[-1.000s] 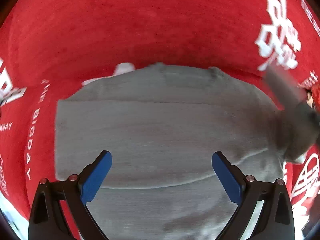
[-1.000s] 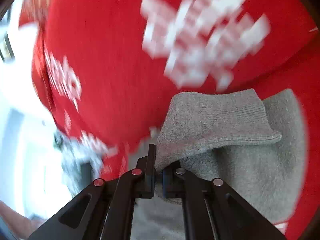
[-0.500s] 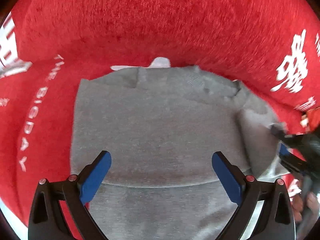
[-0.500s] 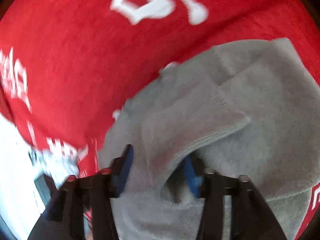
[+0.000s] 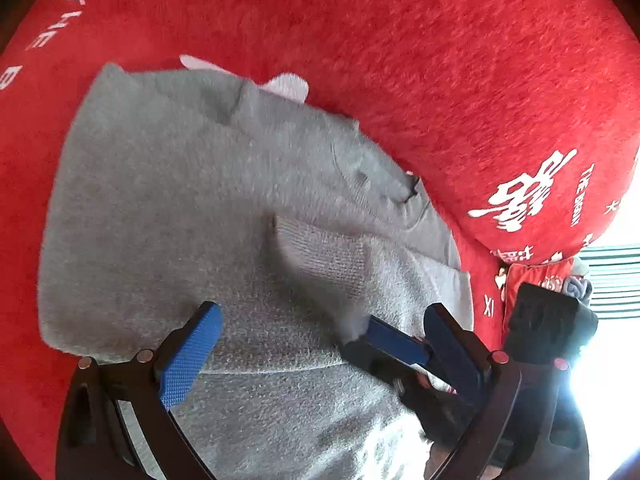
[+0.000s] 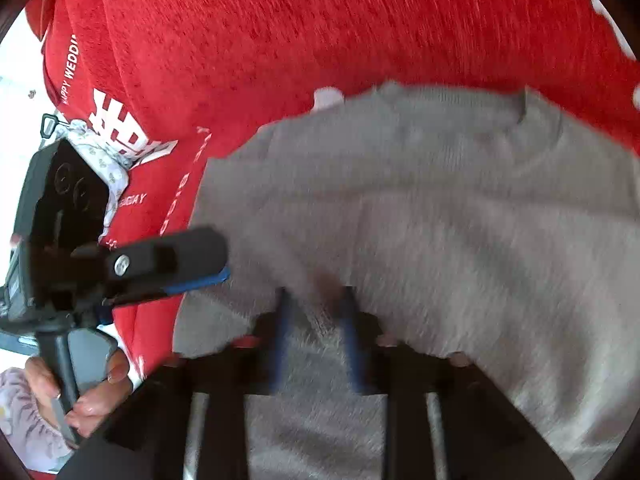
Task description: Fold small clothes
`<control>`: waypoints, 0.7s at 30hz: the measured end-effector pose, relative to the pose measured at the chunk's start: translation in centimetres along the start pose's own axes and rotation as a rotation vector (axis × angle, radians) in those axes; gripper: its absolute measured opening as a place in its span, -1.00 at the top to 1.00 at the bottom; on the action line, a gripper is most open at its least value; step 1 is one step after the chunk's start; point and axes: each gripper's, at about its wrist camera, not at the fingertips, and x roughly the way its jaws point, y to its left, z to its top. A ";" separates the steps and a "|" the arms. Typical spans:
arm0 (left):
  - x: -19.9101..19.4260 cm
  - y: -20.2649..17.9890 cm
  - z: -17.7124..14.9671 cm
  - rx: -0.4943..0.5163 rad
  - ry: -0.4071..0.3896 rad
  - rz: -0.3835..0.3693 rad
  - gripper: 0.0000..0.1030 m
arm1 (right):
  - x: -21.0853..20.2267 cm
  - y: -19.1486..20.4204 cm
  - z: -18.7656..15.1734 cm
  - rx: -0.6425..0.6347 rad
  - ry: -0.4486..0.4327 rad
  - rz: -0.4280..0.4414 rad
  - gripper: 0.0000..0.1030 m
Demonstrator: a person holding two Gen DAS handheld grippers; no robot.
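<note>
On red cover (image 5: 440, 60): grey sweater (image 5: 160, 220), sleeve cuff (image 5: 320, 256) folded inward. Left tongs (image 5: 320, 344) wide, empty. Right tongs (image 6: 316, 316) opening, knit between pads.

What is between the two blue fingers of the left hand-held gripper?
Only the grey sweater, lying flat on the red sofa. The left hand-held gripper stands open over it, as the left wrist view shows.

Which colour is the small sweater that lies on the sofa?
Grey; the sweater shows best in the left wrist view.

red cover (image 6: 240, 40): "HAPPY WEDDI…", "THE BIGDAY"
</note>
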 end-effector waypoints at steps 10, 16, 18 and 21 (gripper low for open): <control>2.7 -2.7 0.0 0.026 0.038 0.045 -0.97 | -6.9 -6.8 -4.7 0.322 -0.086 0.134 -0.17; 3.4 -3.1 0.3 0.022 0.056 0.073 0.86 | -9.6 -13.0 -9.8 0.624 -0.181 0.234 -0.21; 2.5 -3.8 0.6 0.035 0.032 0.055 0.86 | -10.0 -14.3 -11.1 0.703 -0.222 0.273 -0.21; 0.3 -6.6 1.5 0.111 -0.020 0.037 0.86 | -10.4 -15.9 -12.0 0.786 -0.294 0.330 -0.26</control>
